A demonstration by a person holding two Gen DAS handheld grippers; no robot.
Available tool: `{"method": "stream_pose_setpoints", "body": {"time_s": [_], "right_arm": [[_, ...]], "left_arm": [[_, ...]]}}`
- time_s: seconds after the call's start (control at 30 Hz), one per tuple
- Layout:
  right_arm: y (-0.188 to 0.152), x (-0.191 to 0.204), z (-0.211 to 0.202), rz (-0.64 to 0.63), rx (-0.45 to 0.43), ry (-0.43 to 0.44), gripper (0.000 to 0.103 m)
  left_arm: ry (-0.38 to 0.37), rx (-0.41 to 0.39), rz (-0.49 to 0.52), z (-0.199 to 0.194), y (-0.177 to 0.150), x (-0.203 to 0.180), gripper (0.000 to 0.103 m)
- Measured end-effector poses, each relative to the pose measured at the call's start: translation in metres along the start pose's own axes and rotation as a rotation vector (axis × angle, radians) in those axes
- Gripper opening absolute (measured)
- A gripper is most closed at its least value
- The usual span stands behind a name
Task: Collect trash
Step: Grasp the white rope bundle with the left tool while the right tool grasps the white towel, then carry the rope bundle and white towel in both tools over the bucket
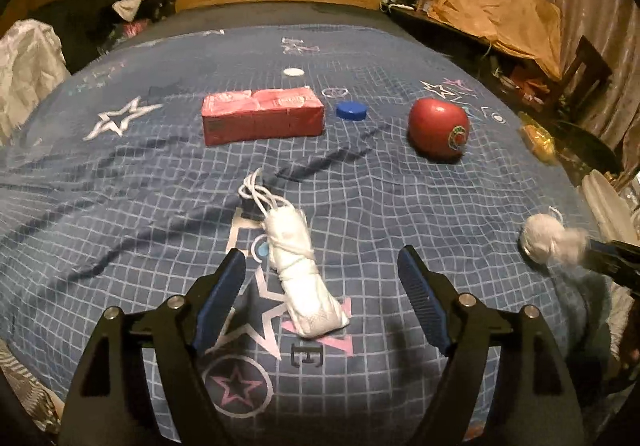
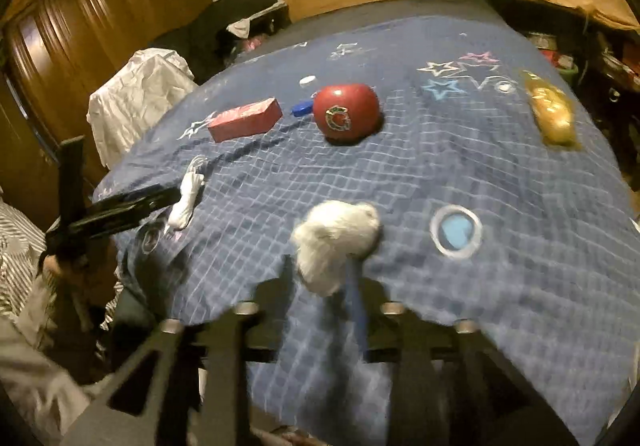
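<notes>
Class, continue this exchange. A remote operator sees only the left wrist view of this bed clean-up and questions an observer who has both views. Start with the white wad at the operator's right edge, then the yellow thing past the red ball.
Operator: Does the other gripper really have that blurred white wad?
Observer: Yes. In the right wrist view the right gripper is shut on the white wad, though motion blur smears the fingers.
Operator: What is the yellow thing cut off at my right edge?
Observer: It is a long, shiny gold wrapper. It lies whole on the bedspread near the bed's right edge, well apart from the red ball.
</notes>
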State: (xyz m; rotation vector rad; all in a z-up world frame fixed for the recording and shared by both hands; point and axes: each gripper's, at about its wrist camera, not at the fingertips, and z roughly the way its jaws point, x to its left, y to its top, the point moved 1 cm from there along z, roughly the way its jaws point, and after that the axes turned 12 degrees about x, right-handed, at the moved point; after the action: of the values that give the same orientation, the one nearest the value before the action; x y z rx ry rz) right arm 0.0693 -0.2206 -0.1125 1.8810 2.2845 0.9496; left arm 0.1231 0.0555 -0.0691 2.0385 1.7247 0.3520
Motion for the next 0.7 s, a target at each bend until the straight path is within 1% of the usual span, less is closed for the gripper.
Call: {"method": "stream_pose_setpoints", "body": {"time_s": [0.03, 0.1, 0.13, 0.2, 0.3, 0.37, 0.4, 0.47, 0.5, 0.53, 0.57, 0.6, 0.63, 0.7], "right_arm": [[-0.003, -0.001, -0.01, -0.005, -0.027, -0.013, 0.054], [-0.003, -0.001, -0.022, -0.025, -0.072, -0.033, 0.063], [-0.002, 0.0, -0.025, -0.041, -0.093, -0.042, 0.066], [0.002, 0.001, -0.02, -0.057, -0.089, -0.058, 0.067], [0.008, 0.013, 0.005, -0.081, -0.03, -0.055, 0.067], [0.009, 0.023, 0.022, -0.089, -0.004, -0.049, 0.067], [0.009, 0.028, 0.031, -0.079, 0.007, -0.043, 0.066], [0.01, 0.031, 0.05, -0.036, 0.034, -0.054, 0.053], [0.009, 0.031, 0.057, -0.022, 0.042, -0.056, 0.042], [0.008, 0.03, 0.061, -0.008, 0.046, -0.056, 0.031], [0.008, 0.03, 0.064, 0.003, 0.04, -0.053, 0.025], [0.008, 0.029, 0.065, 0.007, 0.032, -0.049, 0.019], [0.007, 0.028, 0.062, 0.012, 0.018, -0.047, 0.016], [0.006, 0.028, 0.057, 0.013, -0.007, -0.055, 0.013]], "left_arm": [[0.016, -0.006, -0.005, 0.001, 0.002, 0.0, 0.075], [0.043, -0.007, -0.019, 0.003, 0.004, 0.0, 0.075], [0.061, -0.007, -0.027, 0.005, 0.005, 0.001, 0.075], [0.082, -0.006, -0.037, 0.011, 0.006, 0.002, 0.075], [0.12, 0.015, -0.063, 0.025, 0.006, 0.004, 0.073], [0.115, 0.029, -0.073, 0.032, 0.006, 0.006, 0.063], [0.113, 0.044, -0.081, 0.037, 0.005, 0.006, 0.06], [0.106, 0.058, -0.086, 0.044, 0.003, 0.007, 0.047], [0.115, 0.055, -0.093, 0.047, 0.001, 0.008, 0.043], [0.115, 0.048, -0.099, 0.048, 0.0, 0.01, 0.035], [0.111, 0.04, -0.107, 0.048, -0.001, 0.012, 0.028], [0.097, 0.034, -0.125, 0.046, -0.001, 0.016, 0.027], [0.085, 0.03, -0.134, 0.044, -0.002, 0.018, 0.025], [0.076, 0.017, -0.144, 0.039, -0.002, 0.02, 0.025]]}}
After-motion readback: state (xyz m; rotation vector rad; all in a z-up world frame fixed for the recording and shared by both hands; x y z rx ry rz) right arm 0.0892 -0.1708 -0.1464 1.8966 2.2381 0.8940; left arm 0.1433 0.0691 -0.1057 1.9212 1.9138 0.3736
